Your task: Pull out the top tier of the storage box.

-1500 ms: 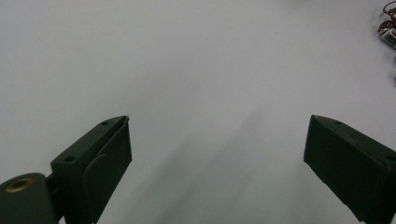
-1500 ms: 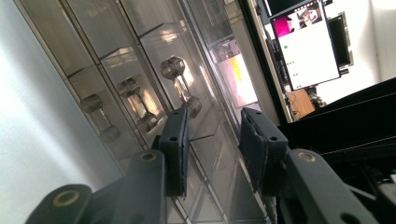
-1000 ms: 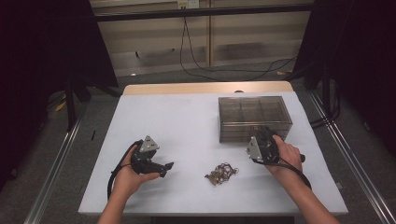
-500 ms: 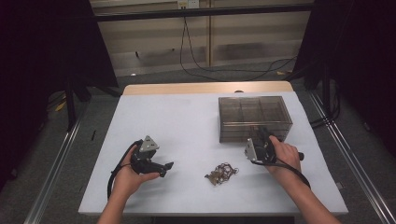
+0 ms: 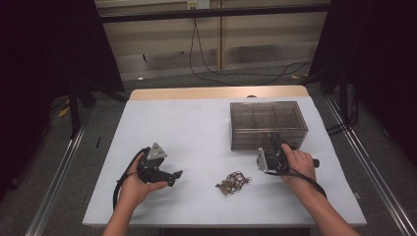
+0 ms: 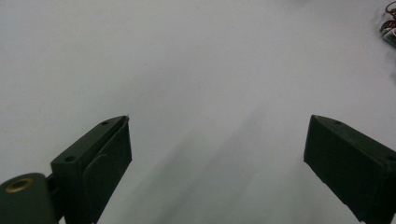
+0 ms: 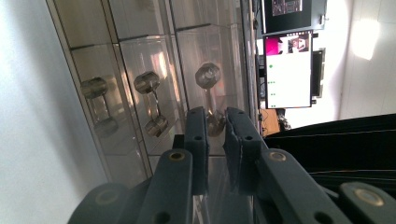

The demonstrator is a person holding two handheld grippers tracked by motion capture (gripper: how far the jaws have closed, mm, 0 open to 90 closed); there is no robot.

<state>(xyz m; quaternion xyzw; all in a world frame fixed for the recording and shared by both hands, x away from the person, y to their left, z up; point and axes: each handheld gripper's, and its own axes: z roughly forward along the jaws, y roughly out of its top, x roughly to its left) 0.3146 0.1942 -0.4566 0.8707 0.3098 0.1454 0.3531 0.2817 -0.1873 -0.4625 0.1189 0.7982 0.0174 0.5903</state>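
Note:
A smoky clear compartment box (image 5: pixel 268 118) stands on the right of the white table (image 5: pixel 196 128). My right gripper (image 5: pixel 275 143) is at its near wall. In the right gripper view its jaws (image 7: pixel 215 128) have just been closing and now stand almost together, gripping a small metal clasp (image 7: pixel 208 77) on the box (image 7: pixel 140 56). My left gripper (image 5: pixel 175 178) rests near the front left with its jaws wide apart over bare table (image 6: pixel 217 140), nothing between them. A small tangle of rubber bands (image 5: pixel 233 181) lies between the two hands, and part of it, the bands (image 6: pixel 390 23), shows in the left gripper view.
Two more metal clasps (image 7: pixel 152 102) sit along the same box wall. A wooden strip (image 5: pixel 216 92) edges the table's far side. Dark curtains flank both sides, cables (image 5: pixel 216 69) lie on the floor behind, and a lit monitor (image 7: pixel 287 70) stands beyond the box.

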